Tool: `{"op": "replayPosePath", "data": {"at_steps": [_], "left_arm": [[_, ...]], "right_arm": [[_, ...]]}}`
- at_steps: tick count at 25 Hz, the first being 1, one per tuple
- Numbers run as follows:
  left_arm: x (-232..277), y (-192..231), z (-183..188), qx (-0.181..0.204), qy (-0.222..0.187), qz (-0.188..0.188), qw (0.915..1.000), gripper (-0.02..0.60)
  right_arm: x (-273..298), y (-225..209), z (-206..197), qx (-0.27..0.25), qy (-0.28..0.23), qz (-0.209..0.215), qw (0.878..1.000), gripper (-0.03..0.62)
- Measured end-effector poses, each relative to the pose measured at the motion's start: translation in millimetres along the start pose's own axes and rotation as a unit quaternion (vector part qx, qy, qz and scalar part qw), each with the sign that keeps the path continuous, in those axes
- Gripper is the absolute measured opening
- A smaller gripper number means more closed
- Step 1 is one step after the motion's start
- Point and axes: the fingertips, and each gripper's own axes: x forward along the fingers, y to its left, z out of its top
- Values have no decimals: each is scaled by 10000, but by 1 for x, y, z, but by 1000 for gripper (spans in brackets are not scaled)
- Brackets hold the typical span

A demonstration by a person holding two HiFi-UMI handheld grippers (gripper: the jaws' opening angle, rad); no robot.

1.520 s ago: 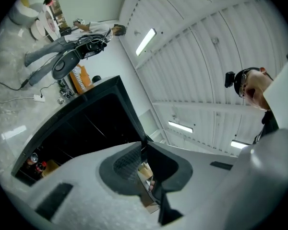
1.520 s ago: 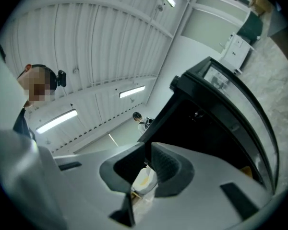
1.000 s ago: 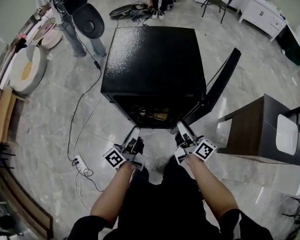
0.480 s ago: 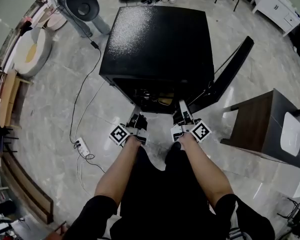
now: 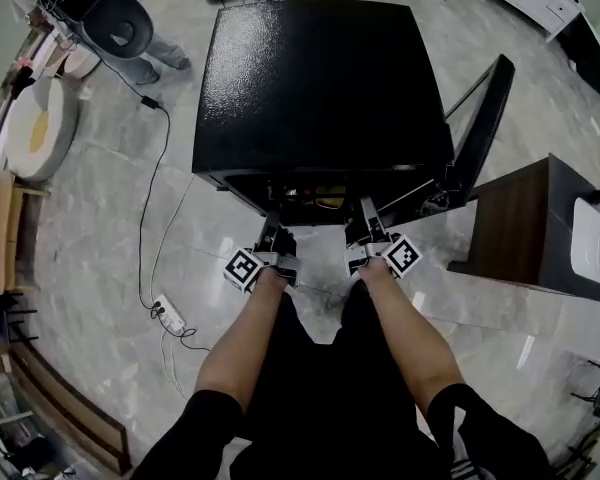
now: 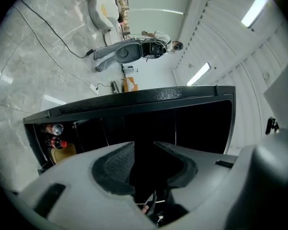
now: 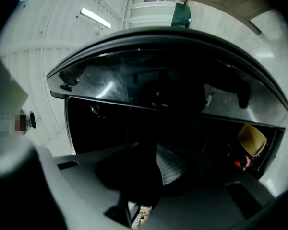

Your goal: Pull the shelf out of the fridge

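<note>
Fridge [image 5: 320, 78] showing glossy speckled black; floor [image 5: 90, 218] showing pale grey marble veining; left gripper [image 5: 271, 231] and right gripper [image 5: 366, 219] wearing black-and-white square markers.

Glossy fridge [image 5: 320, 88] (polished stone floor [image 5: 80, 218])

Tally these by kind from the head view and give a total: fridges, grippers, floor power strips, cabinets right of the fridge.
Fridge: 1
Grippers: 2, the left gripper and the right gripper; the jaws of both have just been opening, nothing between them
Power strip: 1
Dark wood cabinet: 1
Total: 5
</note>
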Motion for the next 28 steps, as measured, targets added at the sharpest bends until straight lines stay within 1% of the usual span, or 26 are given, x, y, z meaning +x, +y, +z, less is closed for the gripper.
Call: {"op": "replayPosePath", "data": {"at_steps": [4, 9, 14, 19, 23, 28], "left_arm": [[13, 10, 3, -39, 15, -84, 10000, 123], [23, 28, 1, -204, -46, -90, 9997, 130], [29, 53, 3, -283, -153, 94, 9994, 144], [38, 66, 4, -288, -207, 105, 9993, 150], [43, 80, 2, -380, -306, 191, 9986, 155], [50, 90, 5, -404, -402, 175, 9982, 156]], "right_arm": [[7, -17, -5, 49, -8, -48, 10000, 94], [9, -43, -13, 103, 64, -214, 9997, 94], [9, -70, -19, 186, 56, -422, 9989, 104], [12, -89, -20, 194, 31, -502, 9985, 118], [18, -101, -17, 174, 7, -541, 9984, 132], [23, -113, -14, 201, -88, -552, 9982, 133]]}}
